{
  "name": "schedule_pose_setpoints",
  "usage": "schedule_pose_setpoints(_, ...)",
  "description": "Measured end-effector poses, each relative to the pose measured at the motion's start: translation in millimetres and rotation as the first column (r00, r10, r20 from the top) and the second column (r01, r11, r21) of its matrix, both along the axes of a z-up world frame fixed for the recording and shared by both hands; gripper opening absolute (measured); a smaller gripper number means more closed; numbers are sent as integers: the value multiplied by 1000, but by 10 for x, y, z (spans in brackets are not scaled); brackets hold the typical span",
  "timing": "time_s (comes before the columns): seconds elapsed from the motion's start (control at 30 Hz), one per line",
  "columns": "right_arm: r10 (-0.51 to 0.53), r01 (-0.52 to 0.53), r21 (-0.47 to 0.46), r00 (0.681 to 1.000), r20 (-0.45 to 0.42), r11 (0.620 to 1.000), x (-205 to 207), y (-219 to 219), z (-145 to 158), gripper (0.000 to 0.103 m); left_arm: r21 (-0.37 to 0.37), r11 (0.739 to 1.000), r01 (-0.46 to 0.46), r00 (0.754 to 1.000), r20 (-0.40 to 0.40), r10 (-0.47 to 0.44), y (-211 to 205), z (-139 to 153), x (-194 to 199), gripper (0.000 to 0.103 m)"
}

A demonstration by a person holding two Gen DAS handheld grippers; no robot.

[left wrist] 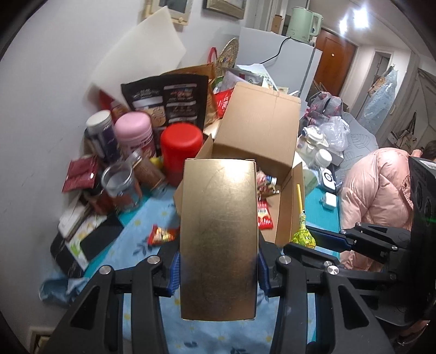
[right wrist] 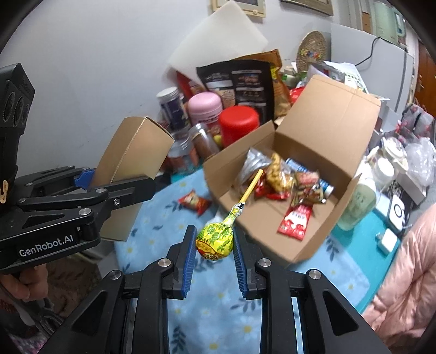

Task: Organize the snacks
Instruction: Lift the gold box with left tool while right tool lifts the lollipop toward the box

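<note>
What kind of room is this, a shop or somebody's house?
Most likely a lived-in home. A small white fridge carries a green electric kettle, framed pictures hang on the wall, and a cluttered table with a blue flowered cloth holds jars, bags and an open cardboard box of snacks.

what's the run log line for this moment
left gripper: shut on gold box | right gripper: shut on yellow lollipop | cardboard box: open, snacks inside
</note>
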State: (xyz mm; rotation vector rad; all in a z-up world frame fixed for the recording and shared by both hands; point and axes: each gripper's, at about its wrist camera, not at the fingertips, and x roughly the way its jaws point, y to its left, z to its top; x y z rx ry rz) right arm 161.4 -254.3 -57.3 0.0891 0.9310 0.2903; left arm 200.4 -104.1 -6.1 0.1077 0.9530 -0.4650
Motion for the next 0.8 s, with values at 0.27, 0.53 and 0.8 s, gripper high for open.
schedule_pose_setpoints(0.27,-61,62,-18,998,10,998,458,-195,67,26,-10,998,61,998,7,-61,-220,2,506,43)
schedule_pose_setpoints(0.53,-111,111,-38,994,10,993,841,-368,51,26,-8,993,116,993,31,-116,-448,-29,933,43)
schedule_pose_setpoints(0.8,-139,138,-30,990,-6,990,1197,-553,-127,26,5,989,151,989,4,-151,-723,-277,1348,43)
